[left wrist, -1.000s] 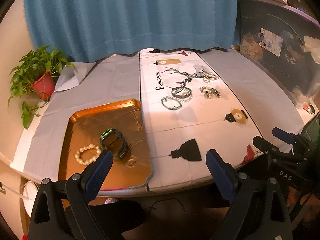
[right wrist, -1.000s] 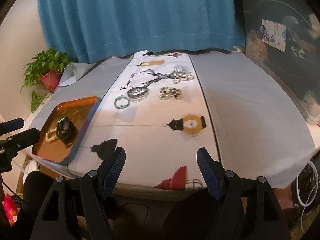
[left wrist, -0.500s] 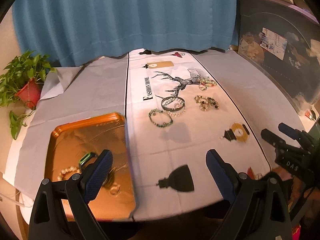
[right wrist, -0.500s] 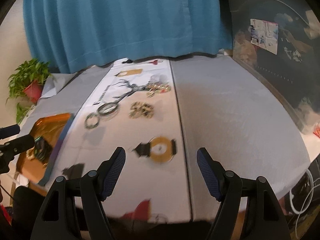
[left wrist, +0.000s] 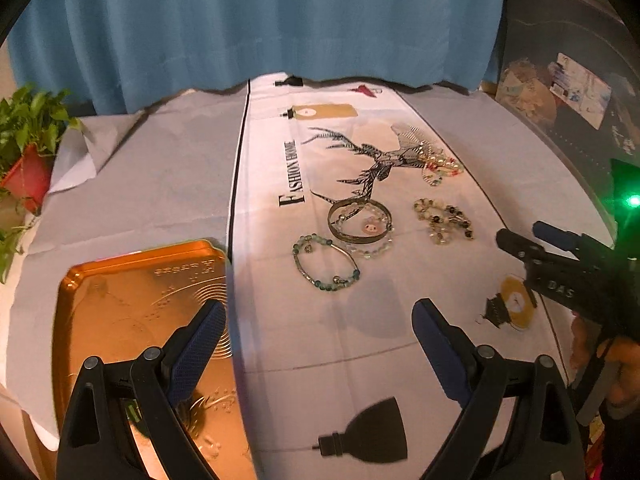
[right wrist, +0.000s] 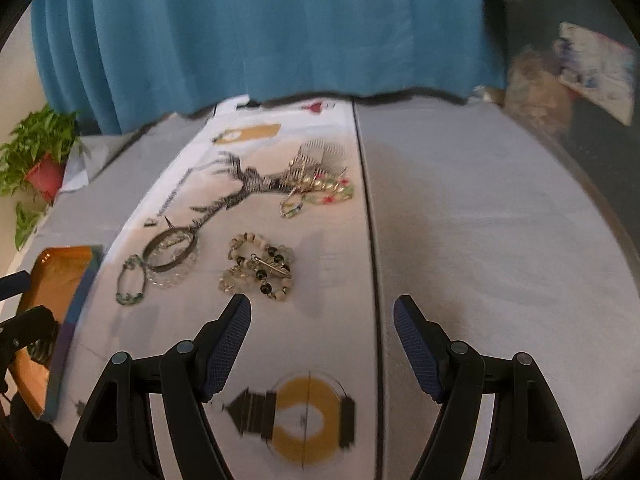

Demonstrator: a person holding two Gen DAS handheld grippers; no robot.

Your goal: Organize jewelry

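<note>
My left gripper is open and empty, above the table's front, between the orange tray and a green bead bracelet. A metal bangle lies on a clear bead bracelet beyond it. A black-and-cream bead bracelet and a pile of bead jewelry with a comb lie farther right. My right gripper is open and empty, just short of the black-and-cream bracelet. The bangle, green bracelet and pile also show there.
A printed white runner lies over a grey tablecloth. A potted plant stands at the left edge. A blue curtain hangs behind the table. A dark cluttered bin stands at the right. The right gripper body shows at the right.
Both grippers have moved forward over the table toward the loose jewelry. The tray's contents have slipped out of view under my left gripper. Both stay open.
</note>
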